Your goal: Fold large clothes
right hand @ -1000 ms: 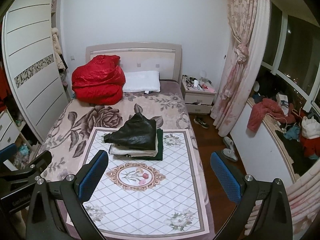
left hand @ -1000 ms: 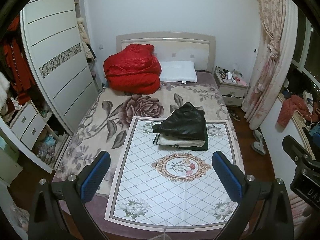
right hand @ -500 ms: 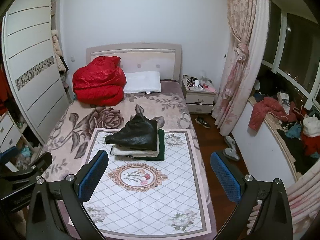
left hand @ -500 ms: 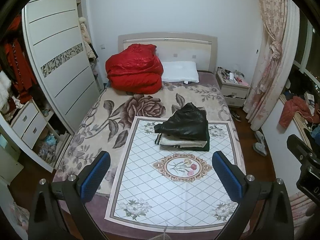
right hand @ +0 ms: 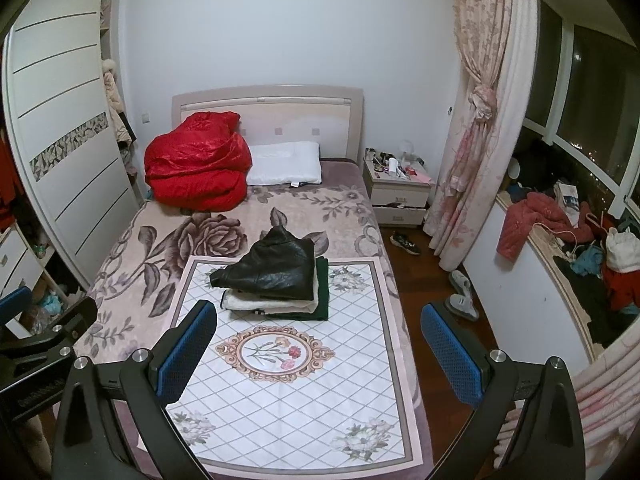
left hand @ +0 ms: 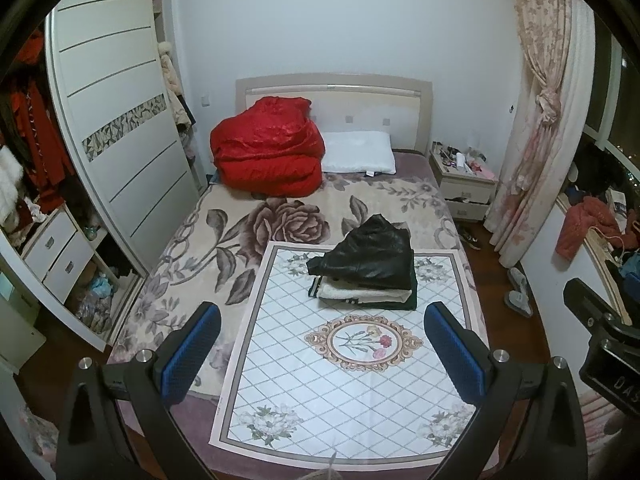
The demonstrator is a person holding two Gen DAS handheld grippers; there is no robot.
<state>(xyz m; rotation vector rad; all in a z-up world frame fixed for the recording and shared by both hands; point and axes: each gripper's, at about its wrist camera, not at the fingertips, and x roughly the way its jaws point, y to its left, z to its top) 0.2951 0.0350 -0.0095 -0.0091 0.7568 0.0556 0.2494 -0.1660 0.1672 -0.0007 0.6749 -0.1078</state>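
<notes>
A stack of folded clothes lies on a white diamond-patterned mat on the bed: a black leather garment on top, a cream one under it, a dark green one at the bottom. The stack also shows in the right wrist view, on the mat. My left gripper is open and empty, held back from the foot of the bed. My right gripper is open and empty, to the right of the left one.
A red quilt and a white pillow lie at the headboard. A wardrobe stands left, a nightstand and curtain right. Loose clothes pile on the window ledge. Shoes lie on the floor.
Both grippers have shifted slightly, so the views drift a little. The stack of clothes has not moved. Both grippers stay open.
</notes>
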